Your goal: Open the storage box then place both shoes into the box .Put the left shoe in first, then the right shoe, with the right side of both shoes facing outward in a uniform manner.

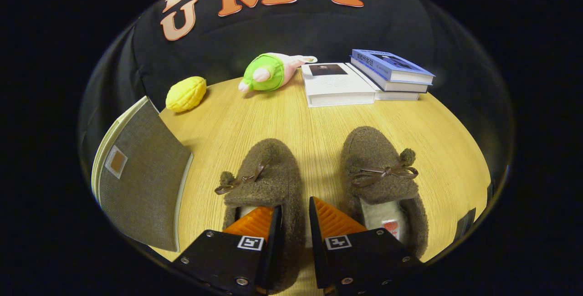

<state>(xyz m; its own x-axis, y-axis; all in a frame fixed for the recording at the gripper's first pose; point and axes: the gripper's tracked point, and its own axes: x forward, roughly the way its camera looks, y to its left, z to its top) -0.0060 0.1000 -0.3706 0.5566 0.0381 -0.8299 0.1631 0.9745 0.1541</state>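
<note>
Left shoe (266,182): brown fleece slipper, likely soft, light, crushable; best taken at the collar wall. Gripper (295,214) narrow, straddling that wall, grip unconfirmed.

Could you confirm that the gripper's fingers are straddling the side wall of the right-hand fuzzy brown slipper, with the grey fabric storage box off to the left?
Not quite: in the gripper view the gripper straddles the side wall of the left-hand fuzzy brown slipper, one orange finger inside its opening and one outside. The right-hand fuzzy brown slipper lies untouched beside it. The grey fabric storage box is indeed off to the left.
</note>
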